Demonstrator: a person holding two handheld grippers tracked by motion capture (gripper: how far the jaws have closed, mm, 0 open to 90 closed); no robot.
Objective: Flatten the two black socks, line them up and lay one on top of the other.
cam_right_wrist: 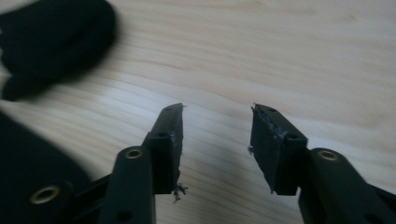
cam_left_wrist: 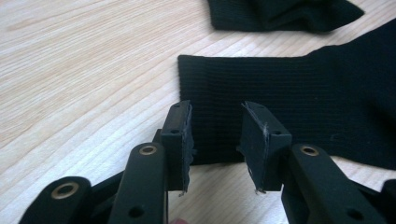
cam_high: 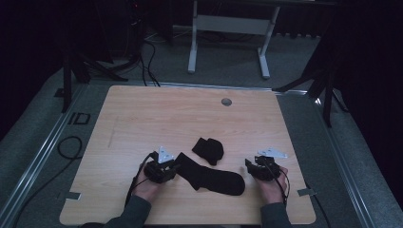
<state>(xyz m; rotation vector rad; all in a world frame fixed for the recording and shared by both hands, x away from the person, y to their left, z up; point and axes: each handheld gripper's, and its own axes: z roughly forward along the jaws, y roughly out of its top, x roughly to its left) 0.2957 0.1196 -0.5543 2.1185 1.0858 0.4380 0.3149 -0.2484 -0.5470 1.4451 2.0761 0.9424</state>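
Black ribbed sock (cam_high: 211, 175) lies flat, its balled-up mate (cam_high: 208, 149) at 12 o'clock, both left gripper (cam_high: 177, 166) and right gripper (cam_high: 248, 165) spread apart, pinching nothing.

Black letters "ID" on the floor (cam_high: 79, 118) just left of the table (cam_high: 142, 114), near its far left corner, no other readable text
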